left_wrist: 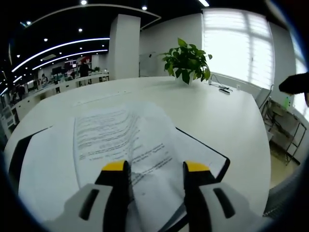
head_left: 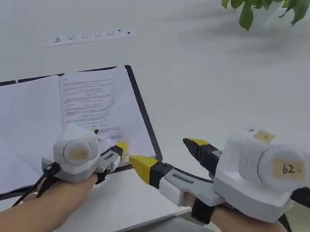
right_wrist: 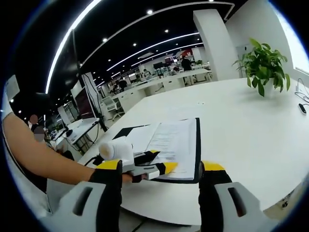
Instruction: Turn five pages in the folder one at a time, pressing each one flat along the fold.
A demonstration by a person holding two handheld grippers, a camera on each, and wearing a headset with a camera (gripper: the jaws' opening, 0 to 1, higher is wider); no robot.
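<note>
- So, status: folder (head_left: 142,111) lies open at the table's (head_left: 220,79) front left corner. Left gripper (head_left: 114,152) sits at the lower right corner of the right page (head_left: 100,104), jaws apart with the paper's edge running between them. Nothing is pinched yet.
- Right one?
- Right gripper (head_left: 169,154) hangs at the front edge, just beside the folder's corner. Jaws are wide apart and hold nothing.
- Reads to me as the pick-up for a turn. Can't tell how many of the five are done.
- Agreed. The sheet looks slightly lifted at that corner in the left gripper view, so there's room to get one jaw under it.
- Then slide the lower jaw under the top sheet only and close lightly. Check that it's one sheet before swinging, since thin paper tends to come up in pairs.
- Path?
- Sweep in an arc toward the fold (head_left: 57,100) and keep the corner low, otherwise it could crease or tear at the binding. Let go once the sheet is past vertical.
- And the pressing?
- Use the free right gripper with its jaws brought together. Run it along the fold from the near end to the far end, flat side down, not the tip. The folder sits close to the front edge, so press straight down or it may skid off.
</note>
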